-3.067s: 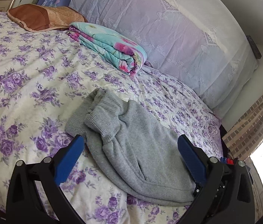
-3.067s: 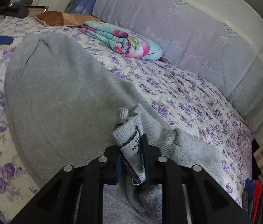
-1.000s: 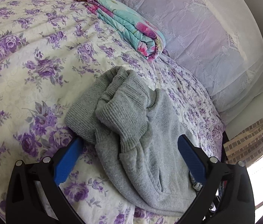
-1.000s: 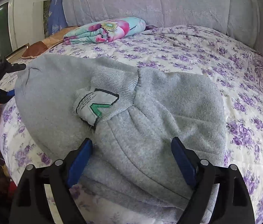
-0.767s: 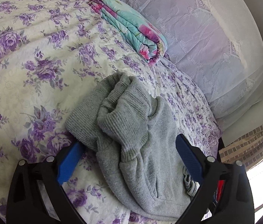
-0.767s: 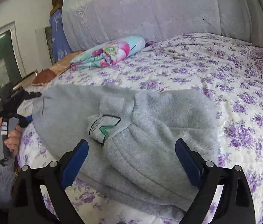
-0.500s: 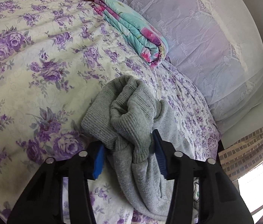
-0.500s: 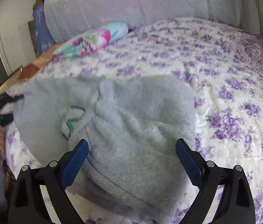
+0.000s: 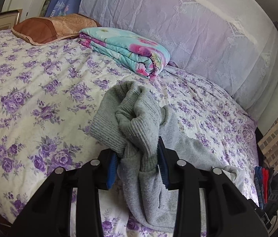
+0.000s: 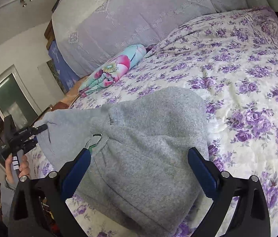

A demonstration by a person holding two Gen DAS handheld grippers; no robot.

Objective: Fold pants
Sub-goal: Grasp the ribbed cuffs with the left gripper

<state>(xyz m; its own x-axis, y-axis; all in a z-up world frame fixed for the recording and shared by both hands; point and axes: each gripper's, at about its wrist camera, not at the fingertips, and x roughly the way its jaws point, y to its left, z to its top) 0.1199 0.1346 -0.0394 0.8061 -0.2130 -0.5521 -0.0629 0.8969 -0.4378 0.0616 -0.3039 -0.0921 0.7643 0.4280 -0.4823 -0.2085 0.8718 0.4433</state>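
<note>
- Left wrist view: your left gripper [image 9: 138,163] has just been closing and its blue pads now pinch the bunched ribbed cuffs [image 9: 127,122] of the grey sweatpants [image 9: 154,179]. The cuffs stick up past the fingertips; the rest of the leg fabric hangs down below the fingers and trails off to their right across the purple floral bedspread [image 9: 30,90].
- Same view: folded floral blanket [image 9: 127,51] and brown pillow [image 9: 50,27] lie well beyond the fingertips, clear of the work.
- Right wrist view: your right gripper [image 10: 139,167] stands wide open, nothing held. The waistband [image 10: 99,127] end of the sweatpants [image 10: 148,138] lies flat between and ahead of the fingers, label poking out by the left finger.
- Same view: your left gripper [image 10: 38,133] shows far left of the fingers, gripping the cuff end raised off the bed.
- Progress, my read: legs look already laid one on the other; the cuff-to-waist fold is just starting. You've got the grab done; carrying over, laying down and smoothing are left.
</note>
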